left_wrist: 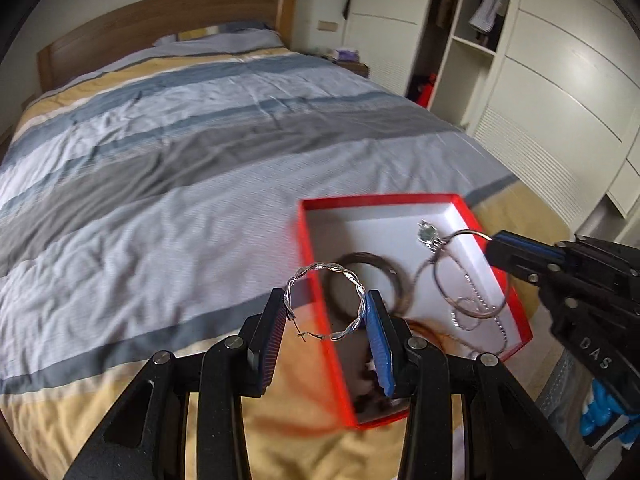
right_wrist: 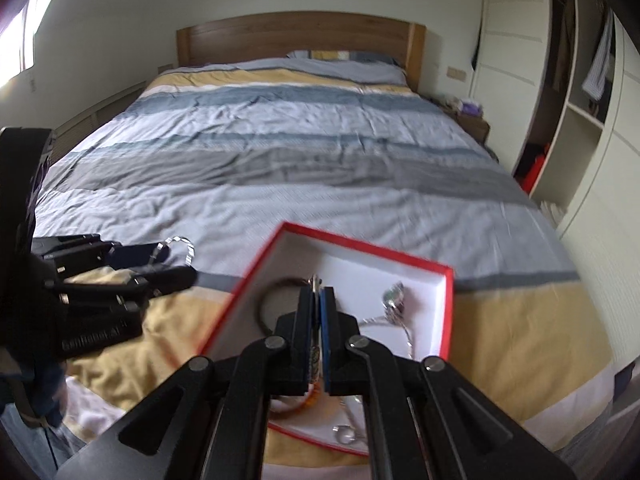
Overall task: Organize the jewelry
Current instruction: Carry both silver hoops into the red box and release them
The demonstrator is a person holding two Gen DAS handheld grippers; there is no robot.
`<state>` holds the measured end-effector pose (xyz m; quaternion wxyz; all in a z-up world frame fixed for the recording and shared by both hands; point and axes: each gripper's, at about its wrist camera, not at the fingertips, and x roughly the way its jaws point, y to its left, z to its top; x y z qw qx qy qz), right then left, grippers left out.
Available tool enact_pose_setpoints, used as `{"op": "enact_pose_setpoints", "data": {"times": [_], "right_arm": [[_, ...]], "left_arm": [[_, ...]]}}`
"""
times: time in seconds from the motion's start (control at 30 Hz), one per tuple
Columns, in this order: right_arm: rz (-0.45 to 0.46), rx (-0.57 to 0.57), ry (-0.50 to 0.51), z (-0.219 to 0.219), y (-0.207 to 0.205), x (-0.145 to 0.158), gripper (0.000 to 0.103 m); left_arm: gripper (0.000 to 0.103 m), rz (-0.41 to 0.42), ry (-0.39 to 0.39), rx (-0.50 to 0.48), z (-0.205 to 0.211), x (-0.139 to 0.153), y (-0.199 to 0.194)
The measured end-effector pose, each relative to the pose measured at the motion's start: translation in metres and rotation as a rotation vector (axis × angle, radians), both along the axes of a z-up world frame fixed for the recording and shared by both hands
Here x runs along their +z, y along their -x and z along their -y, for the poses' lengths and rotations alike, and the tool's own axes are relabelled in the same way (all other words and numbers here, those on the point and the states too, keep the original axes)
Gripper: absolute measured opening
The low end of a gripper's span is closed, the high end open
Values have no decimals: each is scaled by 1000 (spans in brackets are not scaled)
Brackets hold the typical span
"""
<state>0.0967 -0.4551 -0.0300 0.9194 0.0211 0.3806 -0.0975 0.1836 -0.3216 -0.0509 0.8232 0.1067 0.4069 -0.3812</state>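
Left gripper [left_wrist: 326, 312] pinches a twisted hoop [left_wrist: 326, 304] by its rim, right gripper [right_wrist: 319, 294] jaws clamp a thin ring [left_wrist: 464, 236] above the box [left_wrist: 516, 308]; either could slip onto the bed [left_wrist: 200, 160].

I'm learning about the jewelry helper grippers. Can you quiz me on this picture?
1. True or false: the left gripper holds a twisted silver hoop.
2. What colour is the rim of the box?
A. blue
B. red
C. green
3. Fill in: the box sits on a ____.

Key:
1. true
2. B
3. bed
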Motion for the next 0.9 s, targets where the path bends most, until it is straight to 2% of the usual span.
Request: {"op": "enact_pose_setpoints", "data": {"times": [0.13, 0.33, 0.67, 0.9], "right_arm": [[-16, -31, -41, 28, -1, -21, 3], [-6, -83, -82, 61, -2, -43, 4], [-15, -150, -102, 99, -4, -57, 5], [-26, -170, -120, 106, 2, -67, 7]], "left_arm": [[39, -29, -33, -24, 37, -21, 4], [39, -46, -64, -30, 66, -40, 1], [39, -84, -86, -22, 70, -64, -1], [40, -56, -105, -24, 74, -66, 6]]}}
